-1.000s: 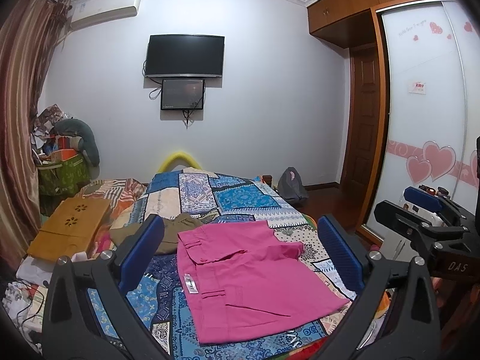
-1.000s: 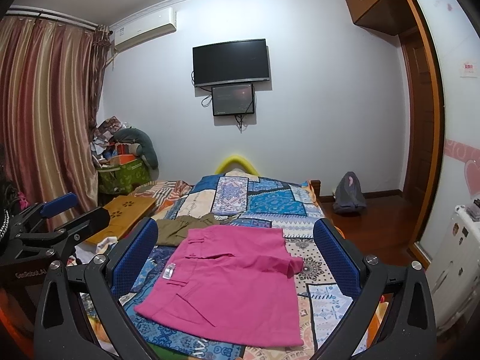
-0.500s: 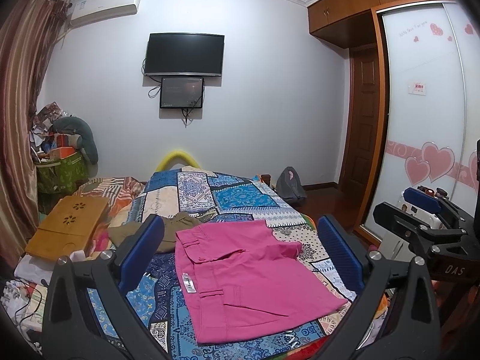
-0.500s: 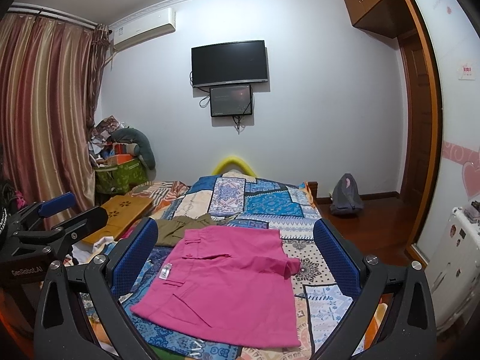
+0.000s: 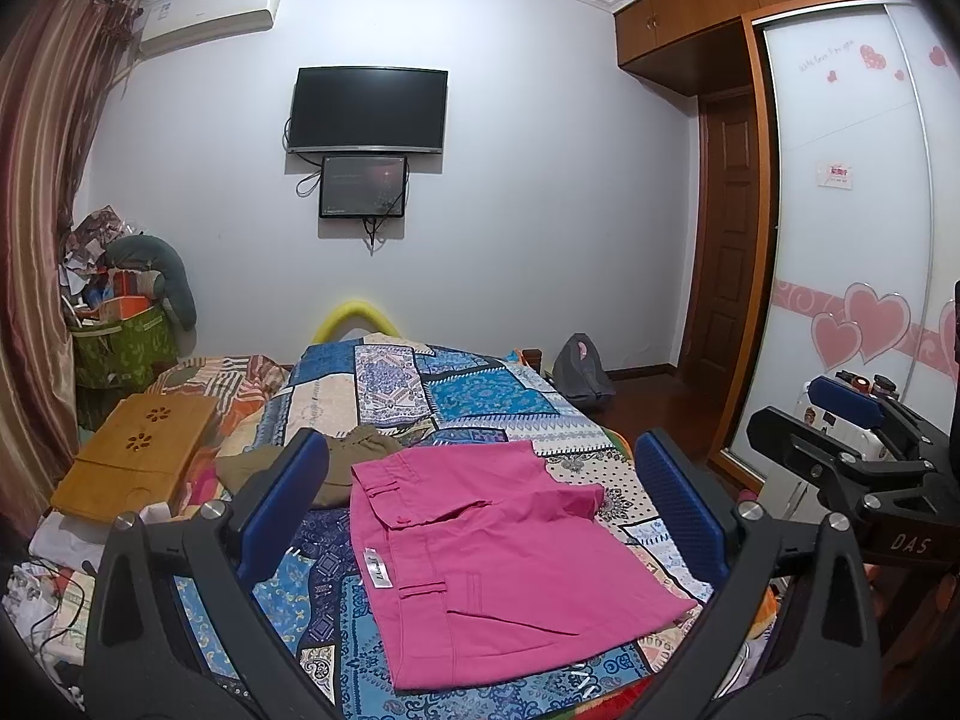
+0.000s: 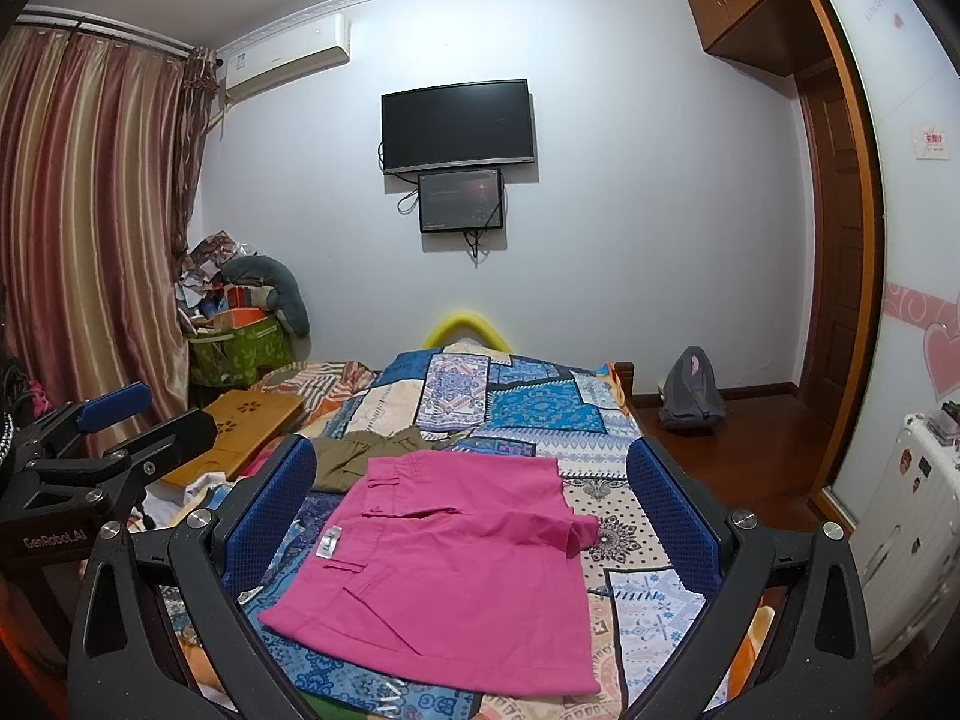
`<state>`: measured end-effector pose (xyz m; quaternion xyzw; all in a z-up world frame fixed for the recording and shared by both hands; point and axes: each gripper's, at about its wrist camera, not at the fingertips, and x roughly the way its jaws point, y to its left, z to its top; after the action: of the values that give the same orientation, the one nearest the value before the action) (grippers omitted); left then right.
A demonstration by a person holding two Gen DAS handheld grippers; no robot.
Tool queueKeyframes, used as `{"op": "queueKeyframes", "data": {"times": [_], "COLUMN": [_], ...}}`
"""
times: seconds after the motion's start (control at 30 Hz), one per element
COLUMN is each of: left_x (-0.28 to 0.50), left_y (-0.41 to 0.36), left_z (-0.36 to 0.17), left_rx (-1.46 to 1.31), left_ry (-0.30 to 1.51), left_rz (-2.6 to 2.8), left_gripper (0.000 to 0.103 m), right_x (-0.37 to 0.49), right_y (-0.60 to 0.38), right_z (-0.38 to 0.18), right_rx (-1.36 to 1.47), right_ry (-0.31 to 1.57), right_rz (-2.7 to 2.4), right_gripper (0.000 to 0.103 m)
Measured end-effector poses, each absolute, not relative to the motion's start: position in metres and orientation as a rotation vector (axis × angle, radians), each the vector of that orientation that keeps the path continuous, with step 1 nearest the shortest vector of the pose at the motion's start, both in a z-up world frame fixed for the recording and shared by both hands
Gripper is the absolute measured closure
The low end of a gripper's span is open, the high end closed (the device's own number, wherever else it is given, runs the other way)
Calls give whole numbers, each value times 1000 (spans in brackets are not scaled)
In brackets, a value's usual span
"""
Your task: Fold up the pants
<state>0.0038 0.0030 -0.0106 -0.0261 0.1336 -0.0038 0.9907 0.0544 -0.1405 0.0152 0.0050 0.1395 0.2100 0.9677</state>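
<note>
A: Left cam up. Pink pants [image 5: 498, 564] lie flat on the patchwork bedspread [image 5: 480, 396], near end of the bed, folded into a compact block.

B: Same from the right cam: pants [image 6: 456, 564], waistband toward the far wall, white tag [image 6: 329, 540] at the left edge by the belt loops.

A: Left gripper [image 5: 480, 504]: jaws wide apart, nothing between the blue pads [image 5: 282, 504]. It hovers above the cloth, no contact.

B: Right gripper [image 6: 471, 510], ditto. Spread wide, empty, held above the pants; pads [image 6: 672, 516] clear of the fabric on both sides.

A: One corner of the pants is turned over at the right edge, looks like a cuffed hem [image 5: 570, 498].

B: Yep, see it here too [image 6: 570, 531]. Lower edge reaches close to the near end of the bed.

A: Behind the pants, an olive-brown garment [image 5: 336, 468], bunched, touching or just beside the waistband — can't tell which.

B: Olive piece [image 6: 360, 456] shows at my left pad too. Wooden lap tray [image 6: 240, 426] further left, on the pile beside the bed.

A: Tray [image 5: 138, 456] confirmed. Far wall: TV [image 5: 367, 111] w/ a smaller screen [image 5: 363, 186] under it, AC unit [image 5: 210, 15] top left.

B: Grey backpack [image 6: 690, 390] on the floor by the wall, right of the bed. Your gripper sits low left in my view [image 6: 90, 468].

A: And yours low right in mine [image 5: 852, 456].
</note>
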Motion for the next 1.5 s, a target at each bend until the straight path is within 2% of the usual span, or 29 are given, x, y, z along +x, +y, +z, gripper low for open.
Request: {"op": "queueKeyframes", "data": {"times": [0.63,0.87,1.07,1.33,1.37,1.43,1.47,1.5], "left_x": [9,27,66,148,159,176,184,191], "left_y": [2,3,21,53,56,59,61,60], "left_z": [-10,-20,-41,-96,-108,-129,-141,-152], "left_rx": [-53,-39,-50,-29,-25,-10,-5,-7], "left_ry": [272,292,363,567,608,680,722,754], "left_rz": [1,43,97,148,146,133,121,109], "left_gripper": [0,0,0,0,5,16,21,24], "right_x": [62,86,122,179,185,196,203,207], "right_y": [-144,-152,-176,-197,-195,-193,-189,-186], "right_z": [11,-8,-44,-94,-102,-114,-125,-130], "right_rx": [8,12,29,-20,-25,-35,-39,-40], "right_ry": [297,347,445,598,623,674,714,733], "right_rz": [419,382,353,288,291,308,333,345], "right_gripper": [0,0,0,0,1,12,14,17]}}
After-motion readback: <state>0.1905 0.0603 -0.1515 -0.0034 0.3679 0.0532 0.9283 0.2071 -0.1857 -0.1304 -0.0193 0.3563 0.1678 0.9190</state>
